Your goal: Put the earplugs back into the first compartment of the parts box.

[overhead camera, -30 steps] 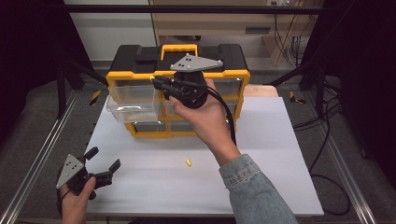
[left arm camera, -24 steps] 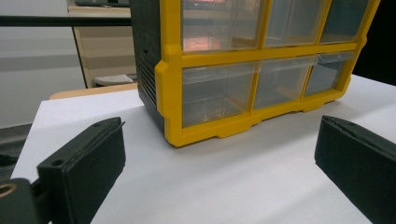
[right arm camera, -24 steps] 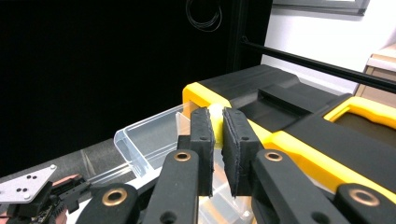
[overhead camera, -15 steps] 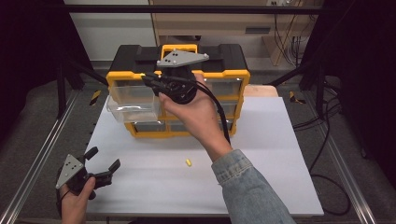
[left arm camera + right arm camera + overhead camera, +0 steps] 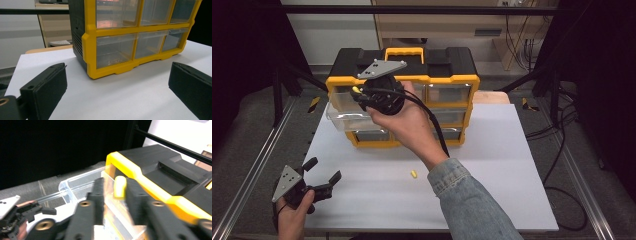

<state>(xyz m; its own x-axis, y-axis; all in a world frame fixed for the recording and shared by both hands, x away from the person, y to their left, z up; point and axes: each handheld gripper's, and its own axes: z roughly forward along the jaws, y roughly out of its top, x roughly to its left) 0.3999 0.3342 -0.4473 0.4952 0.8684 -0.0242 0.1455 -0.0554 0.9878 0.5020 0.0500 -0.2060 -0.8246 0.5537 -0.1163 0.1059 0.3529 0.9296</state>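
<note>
Nearby, the left gripper [image 5: 323, 176] idles released at the worktop's [image 5: 492, 200] near left corner, out of the way. A yellow peg [image 5: 413, 174] lies mid-worktop. Farther off, the right gripper [image 5: 357, 95] hovers over the organizer's [image 5: 452, 80] pulled-out drawer [image 5: 343, 116]. Its jaws have just been opening, likely to drop a peg [image 5: 120, 187]. The right gripper view shows that peg between loosened pads; from above it's barely a speck.
</note>
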